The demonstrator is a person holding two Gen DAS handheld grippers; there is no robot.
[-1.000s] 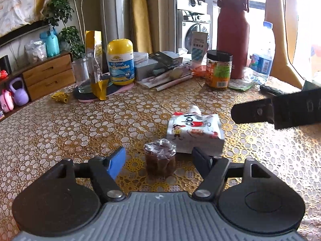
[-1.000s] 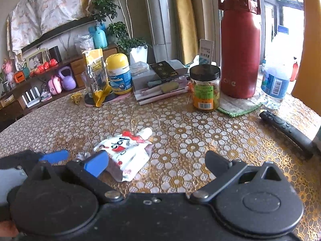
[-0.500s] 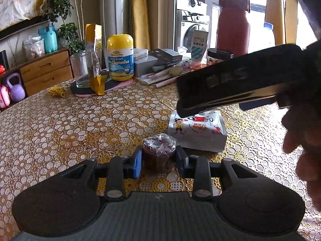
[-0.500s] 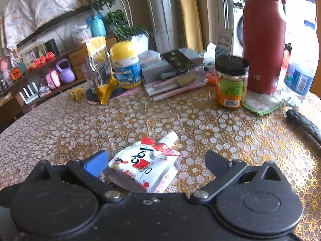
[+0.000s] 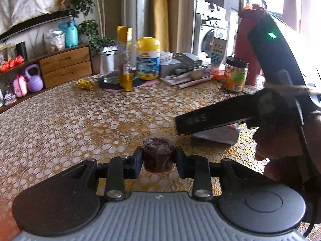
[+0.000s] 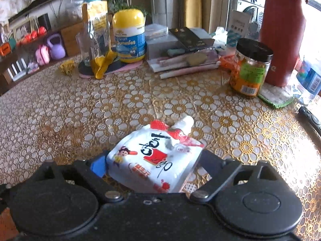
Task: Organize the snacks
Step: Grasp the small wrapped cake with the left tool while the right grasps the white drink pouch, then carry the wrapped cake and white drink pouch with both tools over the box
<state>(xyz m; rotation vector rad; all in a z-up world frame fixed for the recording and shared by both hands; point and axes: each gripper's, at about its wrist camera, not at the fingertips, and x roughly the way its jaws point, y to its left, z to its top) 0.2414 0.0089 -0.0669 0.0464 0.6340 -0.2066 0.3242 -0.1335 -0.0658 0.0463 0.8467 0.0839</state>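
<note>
Snacks first: we're clamping the small wrapped brown snack in the left gripper, just off the table, tilted downward, so we're going easy. Over right, the right gripper, jaws just been closing, is straddling the white pouch lying flat, not pinching yet.

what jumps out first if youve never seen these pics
Up close, the left claw is shut on a small dark wrapped snack, while the white spouted pouch lies between the right claw's closing jaws. Behind stand a yellow-lidded gummies bottle and a tall red flask.
</note>
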